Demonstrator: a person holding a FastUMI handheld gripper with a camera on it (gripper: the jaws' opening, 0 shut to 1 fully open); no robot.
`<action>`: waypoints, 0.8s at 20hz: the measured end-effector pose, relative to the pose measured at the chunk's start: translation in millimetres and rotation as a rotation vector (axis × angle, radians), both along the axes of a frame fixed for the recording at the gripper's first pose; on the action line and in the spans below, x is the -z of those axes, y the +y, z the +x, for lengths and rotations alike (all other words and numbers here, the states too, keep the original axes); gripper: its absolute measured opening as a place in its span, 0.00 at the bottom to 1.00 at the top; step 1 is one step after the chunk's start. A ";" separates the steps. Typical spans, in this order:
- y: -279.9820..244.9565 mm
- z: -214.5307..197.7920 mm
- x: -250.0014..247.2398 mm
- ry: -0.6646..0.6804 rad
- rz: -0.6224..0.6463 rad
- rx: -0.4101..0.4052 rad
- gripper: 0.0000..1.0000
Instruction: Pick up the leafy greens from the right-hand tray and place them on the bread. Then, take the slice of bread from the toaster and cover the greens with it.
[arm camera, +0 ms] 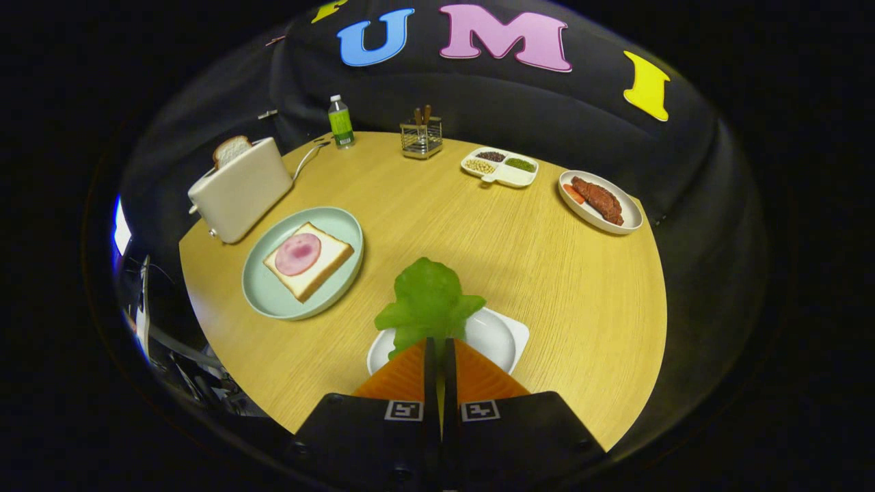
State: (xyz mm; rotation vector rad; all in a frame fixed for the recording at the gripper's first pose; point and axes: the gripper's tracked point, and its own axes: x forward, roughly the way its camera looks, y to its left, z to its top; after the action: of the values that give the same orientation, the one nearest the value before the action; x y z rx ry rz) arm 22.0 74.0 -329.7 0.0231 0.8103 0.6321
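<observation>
My gripper (439,344) is shut on the near edge of the leafy greens (429,299), and the leaf stands up ahead of the fingertips, above a white tray (495,335). Off to the left, beyond the fingers, a pale green plate (273,301) holds a slice of bread (327,265) topped with a round pink slice of ham (298,253). Further back on the left stands a cream toaster (243,190) with a second slice of bread (231,149) sticking out of its slot.
At the back of the round wooden table (560,287) are a green-labelled bottle (340,121), a wire utensil holder (421,137), a divided white dish (500,167) of beans and a white plate (581,208) with meat. The toaster's cord (306,158) trails toward the bottle.
</observation>
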 end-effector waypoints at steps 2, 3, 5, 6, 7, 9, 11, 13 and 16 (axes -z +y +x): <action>2.4 3.0 -26.1 -0.037 0.024 0.018 0.05; 6.2 2.9 -39.6 -0.054 0.033 0.018 0.05; 17.4 3.7 -60.8 -0.083 0.045 0.015 0.06; 25.7 3.6 -71.9 -0.096 0.057 0.016 0.06; 34.4 1.9 -81.9 -0.105 0.068 0.014 0.06; 55.4 -2.7 -96.5 -0.118 0.080 -0.001 0.06; 81.4 -8.1 -104.8 -0.123 0.092 -0.017 0.06; 110.1 -13.3 -111.4 -0.123 0.109 -0.032 0.06; 151.1 -21.1 -105.1 -0.106 0.109 -0.063 0.06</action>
State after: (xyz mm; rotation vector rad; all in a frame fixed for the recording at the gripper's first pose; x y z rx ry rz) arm 0.8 225.1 -224.6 0.0631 0.6758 0.7310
